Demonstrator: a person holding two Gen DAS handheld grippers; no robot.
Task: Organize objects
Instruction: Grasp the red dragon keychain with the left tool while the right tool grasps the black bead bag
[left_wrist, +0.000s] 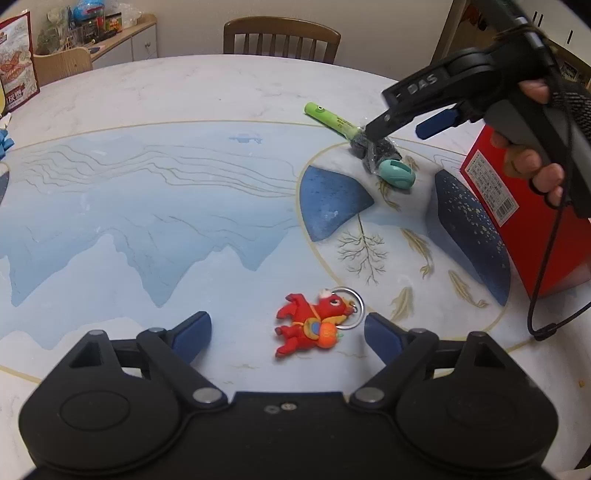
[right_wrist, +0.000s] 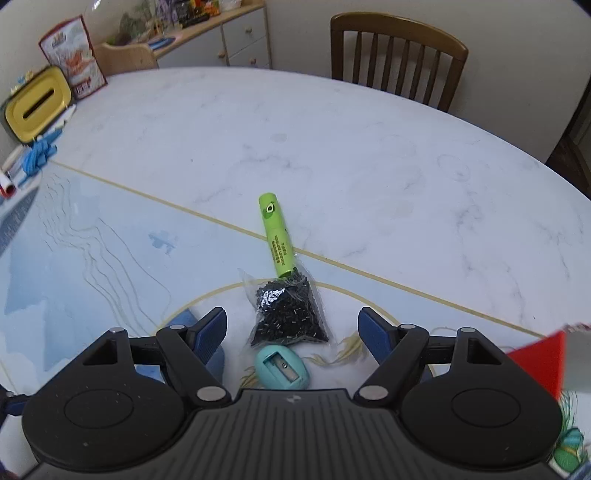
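A red dragon keychain (left_wrist: 312, 323) with a metal ring lies on the patterned table, between the wide-apart fingers of my left gripper (left_wrist: 288, 332), which is open. My right gripper (right_wrist: 293, 332) is open too, its fingers either side of a clear bag of black beads (right_wrist: 288, 314). A green tube (right_wrist: 277, 236) lies just beyond the bag and a teal pencil sharpener (right_wrist: 282, 369) just in front of it. In the left wrist view a hand holds the right gripper (left_wrist: 402, 127) over the bead bag (left_wrist: 376, 147), beside the green tube (left_wrist: 330, 120) and the sharpener (left_wrist: 397, 173).
A red box (left_wrist: 524, 221) stands at the table's right edge, close to the right gripper. A yellow-lidded box (right_wrist: 37, 103), a snack bag (right_wrist: 72, 55) and blue items (right_wrist: 37, 155) sit at the far left. A wooden chair (right_wrist: 399, 55) stands behind the table.
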